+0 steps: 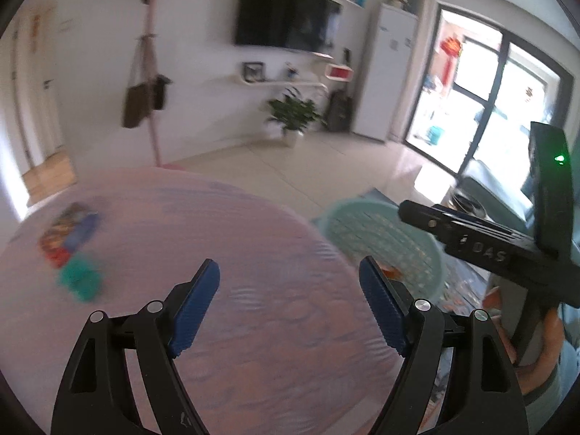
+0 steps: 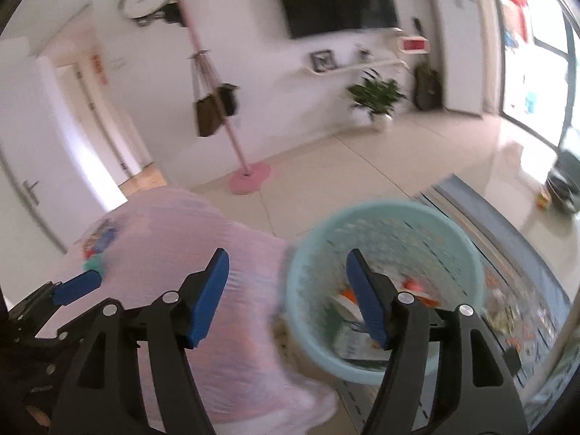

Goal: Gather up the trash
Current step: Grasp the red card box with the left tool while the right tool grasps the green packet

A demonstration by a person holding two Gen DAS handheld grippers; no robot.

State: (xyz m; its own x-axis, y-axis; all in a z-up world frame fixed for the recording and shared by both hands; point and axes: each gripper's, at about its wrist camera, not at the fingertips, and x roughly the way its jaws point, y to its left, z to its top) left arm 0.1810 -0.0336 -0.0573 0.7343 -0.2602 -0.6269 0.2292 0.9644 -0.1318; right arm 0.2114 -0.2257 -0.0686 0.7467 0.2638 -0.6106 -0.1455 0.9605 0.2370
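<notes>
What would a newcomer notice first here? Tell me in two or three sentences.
First the round table under a pink cover, filling the foreground, with colourful wrappers and a green scrap near its far left edge. Next the mint green basket on the floor to the table's right, with trash already inside. Both grippers, left gripper and right gripper, have empty, open jaws.

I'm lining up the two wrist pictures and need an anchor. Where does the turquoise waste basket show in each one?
Left wrist view: the turquoise waste basket sits right of centre, beyond the table's edge, partly behind the right hand-held gripper.
Right wrist view: the basket fills the lower centre-right, with trash inside.
Shared landmark: the pink coat stand against the far wall.
</notes>
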